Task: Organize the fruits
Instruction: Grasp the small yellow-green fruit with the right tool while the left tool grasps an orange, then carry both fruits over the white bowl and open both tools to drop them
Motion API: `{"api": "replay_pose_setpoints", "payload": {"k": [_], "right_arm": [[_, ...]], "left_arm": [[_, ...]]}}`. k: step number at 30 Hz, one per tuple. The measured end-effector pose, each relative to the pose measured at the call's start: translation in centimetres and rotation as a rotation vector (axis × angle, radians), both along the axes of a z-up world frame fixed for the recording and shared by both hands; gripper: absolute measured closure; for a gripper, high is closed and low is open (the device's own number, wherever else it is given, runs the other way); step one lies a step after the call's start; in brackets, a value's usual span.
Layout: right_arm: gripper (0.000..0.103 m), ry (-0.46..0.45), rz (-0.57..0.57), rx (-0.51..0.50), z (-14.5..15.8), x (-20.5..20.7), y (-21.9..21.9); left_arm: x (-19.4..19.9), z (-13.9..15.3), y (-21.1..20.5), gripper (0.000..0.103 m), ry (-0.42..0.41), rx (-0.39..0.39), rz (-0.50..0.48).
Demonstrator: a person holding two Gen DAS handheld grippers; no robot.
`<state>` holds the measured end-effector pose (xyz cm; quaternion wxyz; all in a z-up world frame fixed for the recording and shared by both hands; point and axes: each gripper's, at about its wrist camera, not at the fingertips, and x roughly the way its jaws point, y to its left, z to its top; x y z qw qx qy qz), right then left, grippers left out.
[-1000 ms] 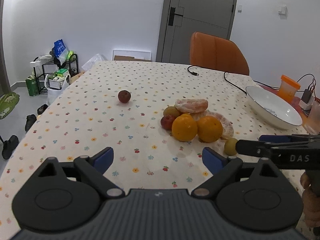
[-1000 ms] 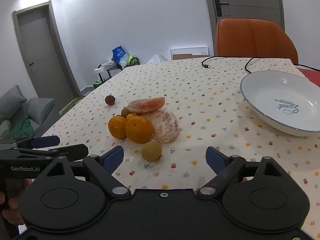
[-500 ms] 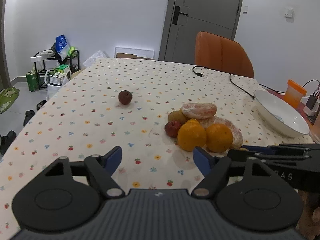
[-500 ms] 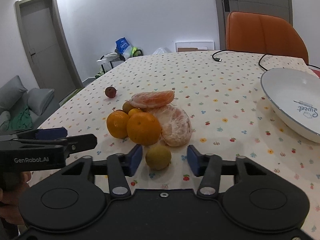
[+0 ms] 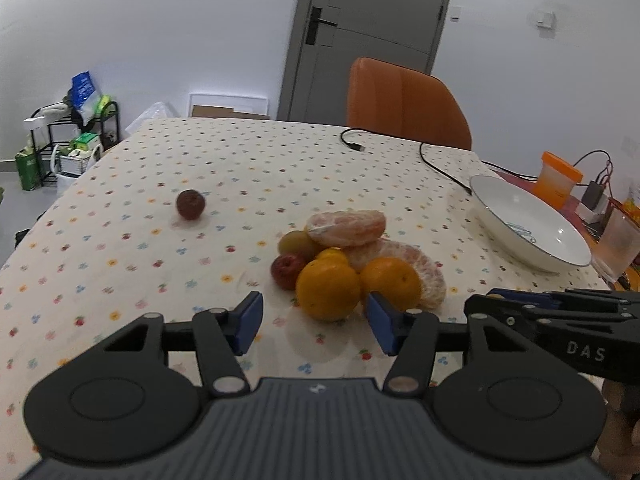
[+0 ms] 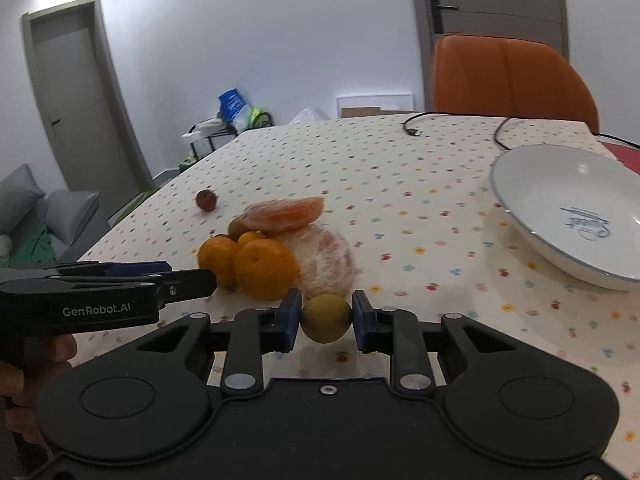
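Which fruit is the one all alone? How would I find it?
Start at the heap of fruit in the middle of the dotted tablecloth, then look left and farther back, away from the white bowl. There sits a small dark red fruit. Nothing touches it, while the oranges and peeled pieces all crowd together.

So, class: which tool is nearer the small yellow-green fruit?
Right. The right tool has its pads against the yellow-green fruit on both sides. The left tool is open in front of the oranges, off to that fruit's left.
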<state>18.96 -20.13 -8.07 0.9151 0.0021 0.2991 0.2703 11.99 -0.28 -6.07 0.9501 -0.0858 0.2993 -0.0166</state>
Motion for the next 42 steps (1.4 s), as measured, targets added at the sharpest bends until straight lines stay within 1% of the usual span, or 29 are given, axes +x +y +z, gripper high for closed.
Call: {"api": "replay_pose_setpoints", "payload": {"k": [3,4,5,6,7,11,13,17,21,24,26,31,36,42], "right_arm": [[0.077,-0.008,-0.024,0.002,0.2,-0.2,-0.9],[0.077,-0.011,-0.031,0.001,0.2,-0.3,-1.0],[0.077,-0.014,-0.039,0.002,0.2,-0.4,-1.3],[0.077,-0.017,-0.049,0.003,0.3,-0.5,-1.6],[0.077,-0.021,-0.059,0.005,0.3,-0.6,-1.8],[0.077,-0.038,-0.101,0.026,0.3,-1.2,-3.2],[0.077,-0.044,-0.122,0.037,0.2,-1.4,-3.8],[0.077,-0.053,-0.156,0.06,0.0,-1.7,-5.0],[0.077,-0.061,-0.178,0.078,0.1,-1.6,-6.1],[0.077,-0.074,-0.193,0.091,0.3,-1.6,-6.9],[0.077,-0.085,-0.2,0.098,0.4,-1.7,-7.5],[0.077,-0.116,-0.237,0.103,0.8,-1.7,-9.4],[0.077,-0.14,-0.284,0.12,1.3,-1.1,-11.7],[0.077,-0.151,-0.307,0.14,1.4,-0.4,-13.8]], "left_arm": [[0.6,-0.2,-0.1,0.047,0.004,0.003,-0.006],[0.8,-0.2,-0.1,0.049,0.003,0.01,-0.002],[1.0,-0.2,-0.1,0.053,0.001,0.014,-0.004],[1.1,-0.2,0.0,0.064,0.003,0.007,-0.014],[1.2,-0.1,0.0,0.067,0.01,0.002,-0.023],[1.2,0.2,-0.5,0.068,0.02,0.049,-0.035],[1.1,0.4,-0.6,0.068,0.026,0.058,-0.037],[0.7,1.2,-1.1,0.068,0.006,0.081,-0.044],[0.7,2.0,-1.5,0.068,0.005,0.057,-0.051],[0.9,2.6,-2.4,0.068,-0.012,0.079,-0.056],[1.3,3.0,-2.9,0.068,-0.018,0.077,-0.06],[2.4,3.6,-5.2,0.068,-0.031,0.095,-0.103],[3.6,3.7,-7.7,0.068,-0.029,0.094,-0.155],[5.1,4.0,-10.9,0.068,-0.037,0.102,-0.205]]}}
